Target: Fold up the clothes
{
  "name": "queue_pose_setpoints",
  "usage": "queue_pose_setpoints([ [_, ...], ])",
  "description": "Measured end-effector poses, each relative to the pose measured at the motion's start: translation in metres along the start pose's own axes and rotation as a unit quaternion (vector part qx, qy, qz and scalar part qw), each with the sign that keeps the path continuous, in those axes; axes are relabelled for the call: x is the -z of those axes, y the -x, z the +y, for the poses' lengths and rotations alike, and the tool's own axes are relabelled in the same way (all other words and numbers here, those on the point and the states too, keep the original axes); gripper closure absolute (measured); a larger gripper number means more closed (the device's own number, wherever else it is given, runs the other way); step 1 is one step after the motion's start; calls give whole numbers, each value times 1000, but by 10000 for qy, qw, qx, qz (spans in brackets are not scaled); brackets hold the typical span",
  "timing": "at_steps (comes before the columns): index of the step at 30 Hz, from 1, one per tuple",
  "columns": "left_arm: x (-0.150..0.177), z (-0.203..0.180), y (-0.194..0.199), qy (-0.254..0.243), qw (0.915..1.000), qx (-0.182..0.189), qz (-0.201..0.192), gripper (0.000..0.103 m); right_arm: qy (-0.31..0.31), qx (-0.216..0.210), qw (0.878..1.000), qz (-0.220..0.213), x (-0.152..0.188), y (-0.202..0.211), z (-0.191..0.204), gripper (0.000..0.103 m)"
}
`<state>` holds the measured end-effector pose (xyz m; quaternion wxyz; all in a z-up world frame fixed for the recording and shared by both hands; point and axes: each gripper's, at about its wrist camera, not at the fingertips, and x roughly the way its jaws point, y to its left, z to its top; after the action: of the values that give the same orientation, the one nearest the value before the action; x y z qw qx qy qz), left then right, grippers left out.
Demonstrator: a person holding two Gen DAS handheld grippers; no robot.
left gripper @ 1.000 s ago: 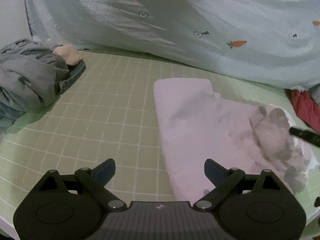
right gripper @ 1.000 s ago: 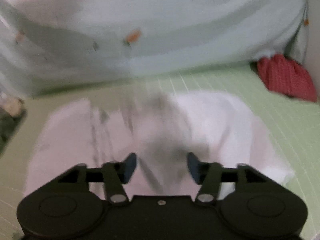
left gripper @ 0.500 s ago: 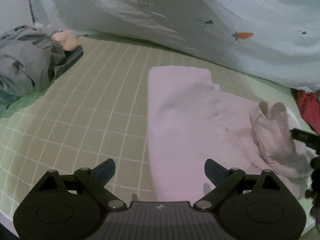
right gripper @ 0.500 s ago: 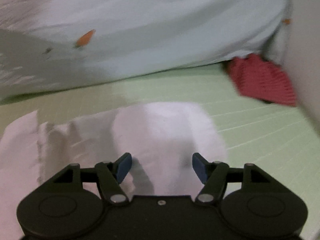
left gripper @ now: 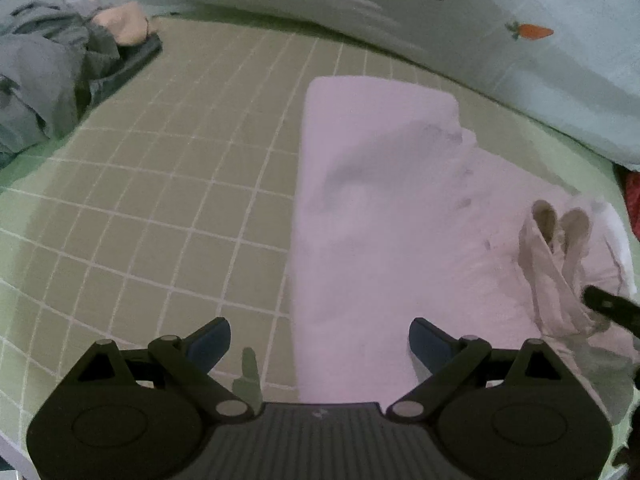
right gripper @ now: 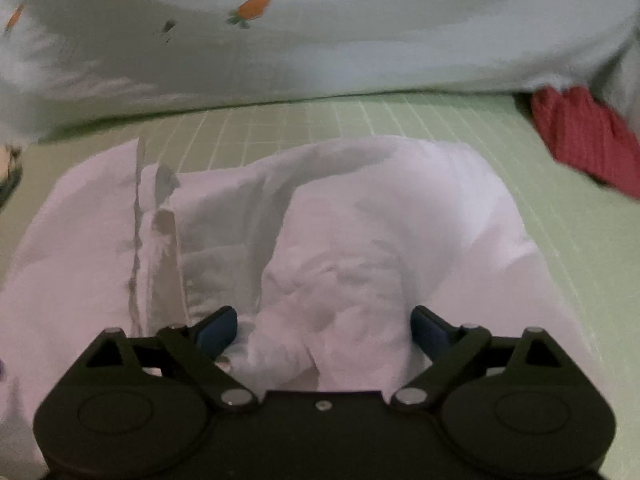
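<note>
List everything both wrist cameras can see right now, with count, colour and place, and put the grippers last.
white shirt: one, white, partly folded and rumpled on the middle of the mat, its bunched end under the right gripper
grid mat: one, pale green with white lines, covering the work surface
carrot-print sheet: one, pale blue with orange carrots, bunched along the far edge of the mat
grey clothes pile: one, grey, far left end of the mat
red garment: one, red, far right end by the sheet
left gripper: one, black with blue pads, open, over the near edge of the shirt
right gripper: one, black with blue pads, jaws opening, bunched shirt cloth between them but not pinched
</note>
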<state>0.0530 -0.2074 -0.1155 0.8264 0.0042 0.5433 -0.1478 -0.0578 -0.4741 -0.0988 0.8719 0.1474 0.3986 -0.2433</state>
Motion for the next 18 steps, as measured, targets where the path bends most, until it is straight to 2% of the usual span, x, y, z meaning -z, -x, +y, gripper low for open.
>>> queue_pose_setpoints([
  [4,-5,3,-11,92,9999,42,58,7,-385,-96,9991,-157,2,25,-11,8],
  [13,-15,3,-26,294,9992,230,133,10,-578,350,9973,-304,0,45,-33,8],
  [17,-18,1,-28,440,9981,414,118,32,-678,576,9956,-284,0,46,-45,8],
  [18,-19,1,-28,480,9977,465,108,35,-710,635,9951,-277,0,45,-48,8],
])
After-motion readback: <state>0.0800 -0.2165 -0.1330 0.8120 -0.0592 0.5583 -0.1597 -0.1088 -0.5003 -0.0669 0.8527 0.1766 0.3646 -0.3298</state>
